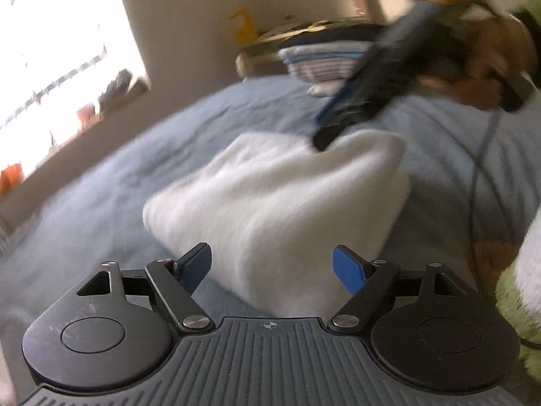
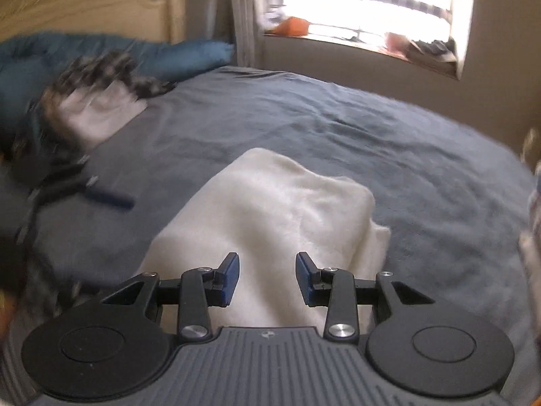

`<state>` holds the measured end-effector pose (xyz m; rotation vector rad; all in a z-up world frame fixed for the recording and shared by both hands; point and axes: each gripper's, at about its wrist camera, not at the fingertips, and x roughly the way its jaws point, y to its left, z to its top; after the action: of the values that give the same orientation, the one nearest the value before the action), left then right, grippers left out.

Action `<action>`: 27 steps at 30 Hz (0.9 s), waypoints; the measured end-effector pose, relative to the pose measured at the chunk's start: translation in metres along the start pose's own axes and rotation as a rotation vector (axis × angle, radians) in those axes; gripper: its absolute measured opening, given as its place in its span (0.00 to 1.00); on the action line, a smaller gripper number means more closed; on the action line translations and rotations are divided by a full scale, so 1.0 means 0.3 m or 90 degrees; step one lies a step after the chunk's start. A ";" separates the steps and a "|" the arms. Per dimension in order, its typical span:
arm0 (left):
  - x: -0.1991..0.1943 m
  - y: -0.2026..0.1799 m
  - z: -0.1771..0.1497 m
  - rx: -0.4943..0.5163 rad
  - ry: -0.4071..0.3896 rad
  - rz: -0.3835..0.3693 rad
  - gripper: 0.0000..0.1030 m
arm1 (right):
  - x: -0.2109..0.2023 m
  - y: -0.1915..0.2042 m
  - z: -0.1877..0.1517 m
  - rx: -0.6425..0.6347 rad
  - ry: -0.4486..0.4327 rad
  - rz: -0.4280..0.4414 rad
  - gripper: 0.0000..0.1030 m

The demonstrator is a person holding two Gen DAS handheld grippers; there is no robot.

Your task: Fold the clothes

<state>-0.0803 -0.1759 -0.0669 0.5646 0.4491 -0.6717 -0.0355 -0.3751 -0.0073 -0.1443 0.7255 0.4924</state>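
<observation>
A folded white garment lies on the grey-blue bed. My left gripper hovers at its near edge, jaws wide open, nothing between the pads. In the left wrist view my right gripper, held by a hand, points down at the garment's far corner. In the right wrist view the right gripper stands open above the white garment, its pads apart and clear of the cloth. The left gripper's blurred dark finger shows at the left over the bed.
A stack of folded clothes sits at the bed's far end. A loose pile of dark patterned and pale clothes lies by a blue pillow. A bright window is in the wall behind the bed.
</observation>
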 end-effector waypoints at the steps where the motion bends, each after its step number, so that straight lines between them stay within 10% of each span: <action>1: 0.010 -0.028 0.002 0.029 -0.002 0.009 0.77 | 0.013 -0.021 -0.001 0.030 0.006 0.003 0.38; 11: 0.146 -0.224 -0.051 0.248 -0.006 0.124 0.72 | 0.121 -0.058 -0.006 0.139 0.024 0.006 0.39; 18: 0.086 -0.151 -0.055 0.207 -0.035 0.117 0.27 | 0.156 -0.063 -0.021 0.142 0.041 0.009 0.39; 27: 0.072 -0.104 -0.086 0.168 -0.001 0.083 0.29 | 0.171 -0.035 -0.051 0.105 0.050 0.004 0.39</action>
<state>-0.0918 -0.1900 -0.1091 0.8361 0.3210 -0.6091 -0.0069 -0.3692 -0.0532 -0.0066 0.8403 0.4326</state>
